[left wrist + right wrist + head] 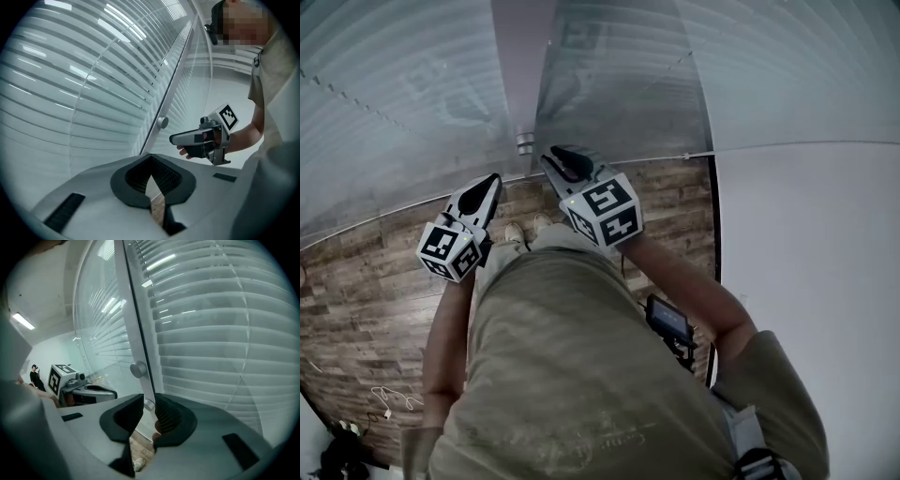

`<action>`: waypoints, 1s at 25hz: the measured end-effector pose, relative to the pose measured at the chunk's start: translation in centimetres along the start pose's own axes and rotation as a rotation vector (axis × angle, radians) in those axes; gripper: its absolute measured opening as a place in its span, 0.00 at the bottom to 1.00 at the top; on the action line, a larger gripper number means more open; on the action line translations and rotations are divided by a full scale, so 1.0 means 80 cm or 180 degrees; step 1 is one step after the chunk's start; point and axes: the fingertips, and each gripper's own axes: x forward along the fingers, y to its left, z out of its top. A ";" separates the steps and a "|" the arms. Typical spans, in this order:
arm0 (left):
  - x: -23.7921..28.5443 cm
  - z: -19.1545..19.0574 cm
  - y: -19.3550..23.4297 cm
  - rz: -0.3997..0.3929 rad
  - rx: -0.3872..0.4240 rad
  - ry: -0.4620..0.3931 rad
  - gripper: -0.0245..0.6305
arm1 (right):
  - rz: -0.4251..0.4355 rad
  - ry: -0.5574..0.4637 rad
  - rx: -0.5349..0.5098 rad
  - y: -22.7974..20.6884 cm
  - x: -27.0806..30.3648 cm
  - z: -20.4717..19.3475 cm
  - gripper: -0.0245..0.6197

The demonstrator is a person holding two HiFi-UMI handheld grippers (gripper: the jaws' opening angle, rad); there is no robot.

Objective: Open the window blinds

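Closed white slatted blinds [412,84] hang behind glass on both sides of a white upright post [523,66]. A round metal knob [525,142] sits on that post. My right gripper [555,157] hovers just right of the knob and a little below it [162,122]. It is open by a narrow gap with nothing pressed between its pads. In the right gripper view the knob [138,369] is up and left of the gripper [149,398], and a smaller knob [149,405] on the post shows through the gap. My left gripper [492,180] is shut and empty, left of the post.
Wood-plank floor [356,281] runs along the foot of the glass wall. A plain white wall [825,281] stands at the right. A black device [668,321] hangs at the person's hip. A loose cable [389,398] lies on the floor at lower left.
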 end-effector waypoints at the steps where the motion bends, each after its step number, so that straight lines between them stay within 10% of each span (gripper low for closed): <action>1: 0.000 0.003 0.003 0.0034 -0.0008 -0.0007 0.06 | 0.0010 -0.0020 0.0006 -0.001 0.002 0.002 0.15; 16: -0.063 0.002 0.040 0.0235 -0.0133 -0.0075 0.06 | -0.0184 0.0095 0.0081 0.052 0.060 -0.016 0.22; 25: -0.059 0.002 0.014 -0.0170 0.0135 0.0131 0.06 | -0.0376 -0.0199 0.1305 0.038 0.055 -0.050 0.25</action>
